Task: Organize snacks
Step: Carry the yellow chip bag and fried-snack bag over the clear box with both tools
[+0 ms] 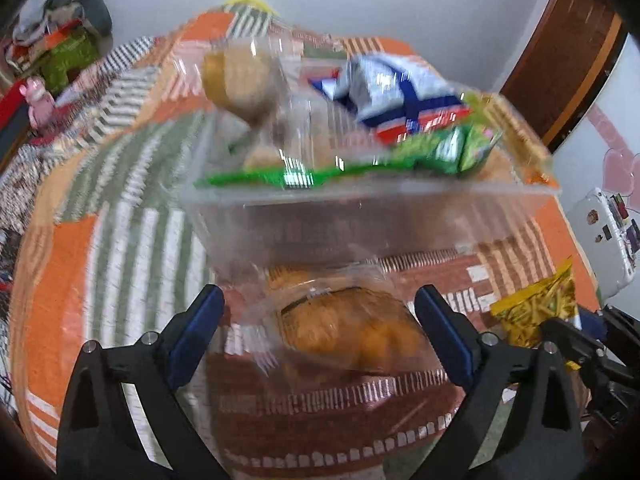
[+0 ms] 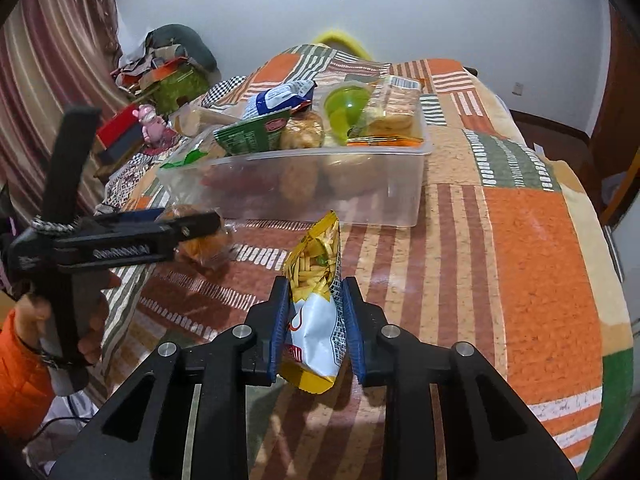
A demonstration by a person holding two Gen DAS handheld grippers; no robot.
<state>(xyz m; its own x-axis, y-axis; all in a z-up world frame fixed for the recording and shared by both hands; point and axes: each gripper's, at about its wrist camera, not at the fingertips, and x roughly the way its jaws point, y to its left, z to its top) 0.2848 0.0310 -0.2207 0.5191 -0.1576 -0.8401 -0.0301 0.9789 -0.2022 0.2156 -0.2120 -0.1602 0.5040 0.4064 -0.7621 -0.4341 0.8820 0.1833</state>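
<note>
While both wrist views look across a patchwork-covered bed:
Left gripper [image 1: 320,312]: jaws spread wide, holding nothing; blue pads either side of a wrapped bun, not touching it.
Bun [image 1: 352,332]: golden, in clear wrap, lying on the cover [image 1: 120,240] just in front of the bin.
Right gripper [image 2: 316,312]: jaws closed on a fries bag, pads pressing its two sides.
Fries bag [image 2: 316,280]: yellow and white, upright between the pads, lifted off the cover, top end pointing at the bin's near wall, short of it.
Bin [image 2: 360,192]: clear plastic, standing on the cover beyond both grippers, already heaped above the rim.
Bin contents: blue-white bag [image 2: 280,98] at the back left, green packet [image 2: 252,132] leaning at the front left, another bun [image 2: 302,130] in the middle, green cup [image 2: 346,106] beside it, cracker pack [image 2: 394,106] at the right end.
Left view: blurred by motion, bin contents smeared.
Hand [image 2: 60,320]: gripping the left gripper's handle, orange sleeve at the wrist.
Pink toy [image 2: 150,122]: beyond the bed's far left edge, by a red box [image 2: 118,128].
</note>
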